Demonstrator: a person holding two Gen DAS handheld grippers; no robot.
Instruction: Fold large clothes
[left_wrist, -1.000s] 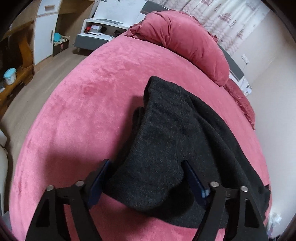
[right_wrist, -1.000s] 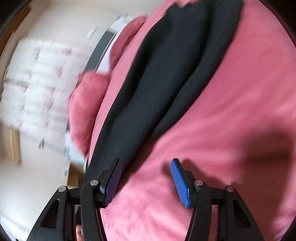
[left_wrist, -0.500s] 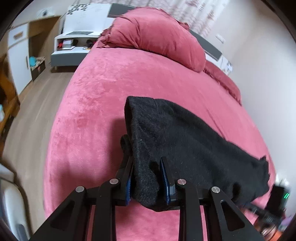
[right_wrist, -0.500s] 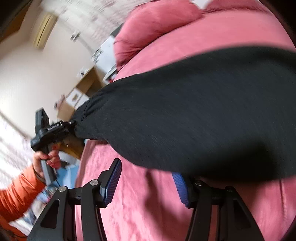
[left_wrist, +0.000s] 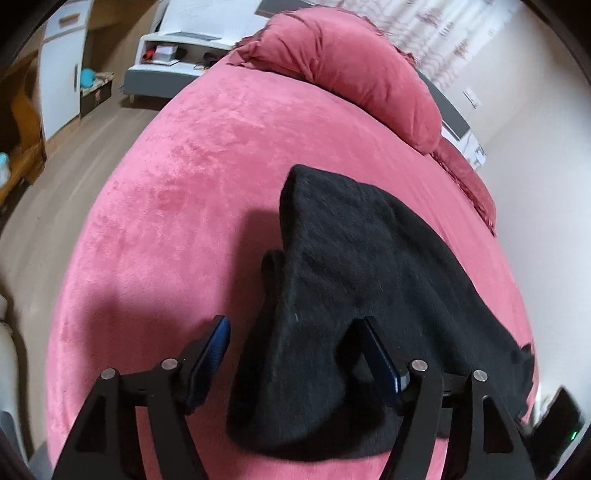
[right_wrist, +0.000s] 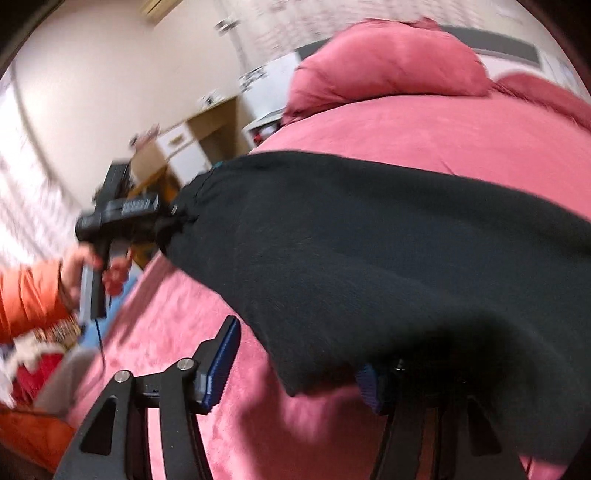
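A large black knit garment (left_wrist: 362, 295) lies folded lengthwise on a pink bed (left_wrist: 177, 192). In the left wrist view my left gripper (left_wrist: 295, 354) is open, its blue pads either side of the garment's near end, which lies between the jaws. In the right wrist view the garment (right_wrist: 369, 251) stretches across the frame, and the left gripper (right_wrist: 125, 210) shows at its far end in a hand with an orange sleeve. My right gripper (right_wrist: 295, 369) is open; its right finger is partly hidden under the garment's near edge.
A large pink pillow (left_wrist: 354, 62) lies at the head of the bed. A white nightstand (left_wrist: 166, 59), a white cabinet (left_wrist: 62, 74) and wooden furniture stand on the floor to the left. A wall runs along the bed's right side.
My left gripper was shut on the garment's end half a second ago and has opened, and the garment has dropped onto the bed. The right view has swung; the right gripper stays open.
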